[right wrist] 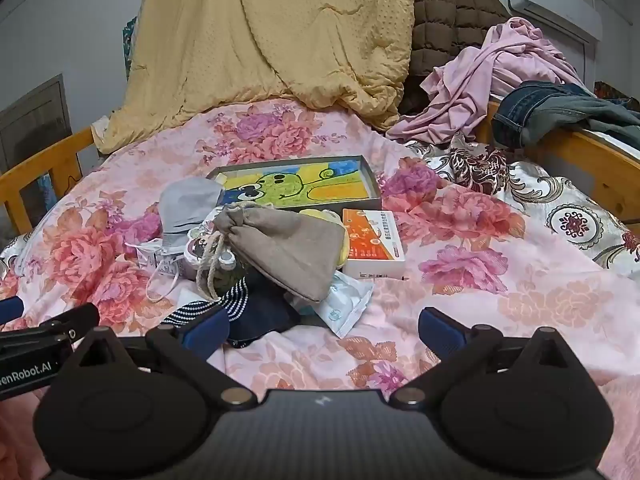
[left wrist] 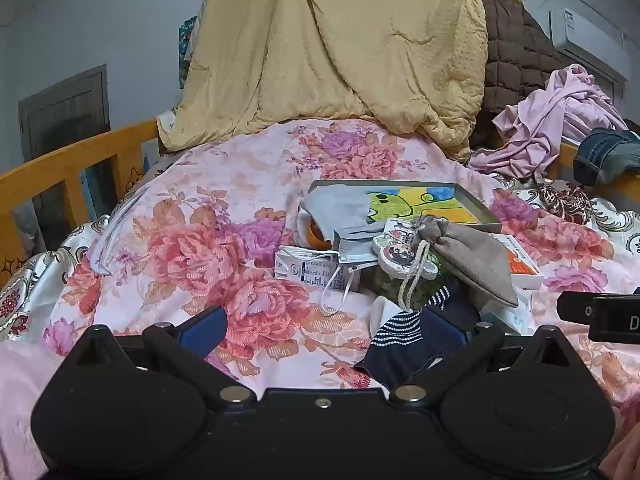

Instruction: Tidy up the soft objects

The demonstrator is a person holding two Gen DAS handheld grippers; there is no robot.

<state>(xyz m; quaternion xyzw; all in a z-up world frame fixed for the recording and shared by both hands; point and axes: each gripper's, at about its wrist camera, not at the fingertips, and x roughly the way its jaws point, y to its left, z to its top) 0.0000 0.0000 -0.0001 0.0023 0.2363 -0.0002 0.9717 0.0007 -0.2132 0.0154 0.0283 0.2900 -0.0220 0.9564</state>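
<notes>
A small heap lies mid-bed on the floral quilt (left wrist: 224,216). In it are a grey drawstring pouch (left wrist: 468,256) (right wrist: 280,248), a grey face mask (left wrist: 340,208) (right wrist: 188,204) and a navy sock with white dotted stripes (left wrist: 404,340) (right wrist: 248,312). My left gripper (left wrist: 328,332) is open just before the heap. The sock lies at its right finger; whether they touch I cannot tell. My right gripper (right wrist: 322,330) is open too, with its left pad (right wrist: 204,328) beside the sock and only bare quilt between its fingers.
A shallow box with a frog picture (right wrist: 296,188) sits behind the heap. Around it lie an orange-white carton (right wrist: 372,244), a milk carton (left wrist: 308,270) and a white packet (right wrist: 344,304). A yellow blanket (left wrist: 332,52), a pink garment (right wrist: 500,68), jeans (right wrist: 552,108) and wooden rails (left wrist: 60,168) ring the bed.
</notes>
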